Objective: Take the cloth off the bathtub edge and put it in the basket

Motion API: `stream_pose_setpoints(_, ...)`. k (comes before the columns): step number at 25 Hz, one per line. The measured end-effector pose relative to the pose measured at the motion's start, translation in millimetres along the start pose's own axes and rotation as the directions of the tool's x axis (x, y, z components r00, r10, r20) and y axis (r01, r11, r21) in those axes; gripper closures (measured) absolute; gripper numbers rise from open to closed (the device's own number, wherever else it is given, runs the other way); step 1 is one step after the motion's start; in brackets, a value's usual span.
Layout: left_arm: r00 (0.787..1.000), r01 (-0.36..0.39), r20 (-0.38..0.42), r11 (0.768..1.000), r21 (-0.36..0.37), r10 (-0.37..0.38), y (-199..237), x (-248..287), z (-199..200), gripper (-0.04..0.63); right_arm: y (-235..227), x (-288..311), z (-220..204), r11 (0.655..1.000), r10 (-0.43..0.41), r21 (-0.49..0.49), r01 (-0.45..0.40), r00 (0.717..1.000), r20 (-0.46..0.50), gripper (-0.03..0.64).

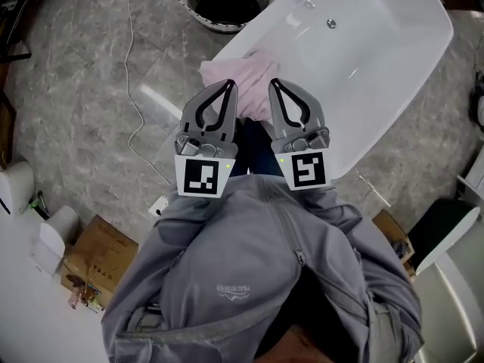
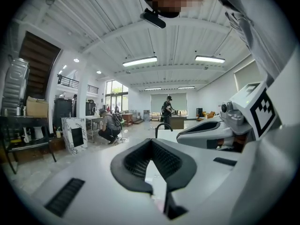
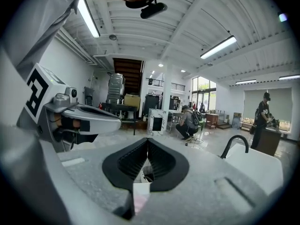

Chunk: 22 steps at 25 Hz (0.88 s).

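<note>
One basket (image 1: 227,2) is seen upper left. Two grippers are counted: the left gripper (image 1: 229,86) is pinched tight, empty; one pink cloth (image 1: 236,70) is draped just beyond; the right gripper (image 1: 273,84) is likewise closed, empty. The cloth is borne on the one bathtub's (image 1: 378,66) edge.

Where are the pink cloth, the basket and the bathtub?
pink cloth (image 1: 238,78), head view, on its upper folds.
basket (image 1: 224,27), head view, on its near rim.
bathtub (image 1: 378,74), head view, on its bare inner wall.
</note>
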<state>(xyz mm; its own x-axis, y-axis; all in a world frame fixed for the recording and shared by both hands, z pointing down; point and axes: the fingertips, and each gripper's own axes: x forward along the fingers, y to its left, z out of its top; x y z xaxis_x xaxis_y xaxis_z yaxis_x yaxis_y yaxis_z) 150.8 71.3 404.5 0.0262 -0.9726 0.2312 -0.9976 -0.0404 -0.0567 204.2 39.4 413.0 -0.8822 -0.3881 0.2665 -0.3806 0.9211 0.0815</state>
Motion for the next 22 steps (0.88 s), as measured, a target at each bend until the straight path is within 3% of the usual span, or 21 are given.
stream_pose_setpoints(10,0.998,0.017,-0.054,1.000,-0.014,-0.018,-5,19,-85,0.589,5,21,-90,0.997,0.076,-0.016,-0.078,0.992,-0.097,0.612)
stream_pose_setpoints(22,0.994,0.038,-0.106,0.999,-0.024,-0.040,-12,36,-178,0.589,7,35,-183,0.998,0.065,0.021,-0.063,0.983,-0.171,0.612)
